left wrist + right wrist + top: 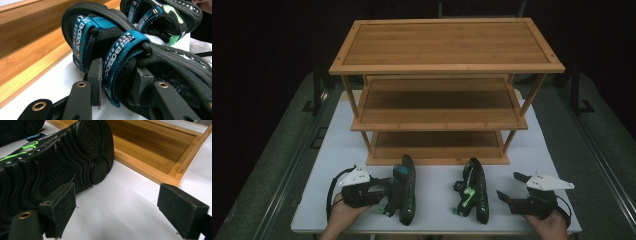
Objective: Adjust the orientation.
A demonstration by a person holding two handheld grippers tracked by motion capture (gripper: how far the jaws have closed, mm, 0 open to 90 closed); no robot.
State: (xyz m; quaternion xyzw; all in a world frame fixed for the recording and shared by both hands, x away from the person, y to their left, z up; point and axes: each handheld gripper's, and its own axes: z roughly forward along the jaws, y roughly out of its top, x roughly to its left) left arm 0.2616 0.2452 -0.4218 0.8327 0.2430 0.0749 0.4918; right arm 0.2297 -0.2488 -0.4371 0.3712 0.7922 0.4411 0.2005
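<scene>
A black sandal with blue straps [405, 186] lies on the white table [434, 197] in front of the bamboo shoe rack [437, 114]. My left gripper [387, 196] reaches it from the left. In the left gripper view, that gripper [118, 83] is shut across the rear blue strap [121, 51], one pad on each side. A second black sandal with green accents [475, 192] lies on its side to the right, its sole [62, 157] towards my right gripper [512, 186]. The right gripper [122, 212] stands open, its left pad [62, 205] close beside the sole.
The rack has three shelves, all bare; its bottom shelf [150, 155] sits just behind both sandals. The table's front edge runs close under both hands. Dark floor and metal rails flank the table.
</scene>
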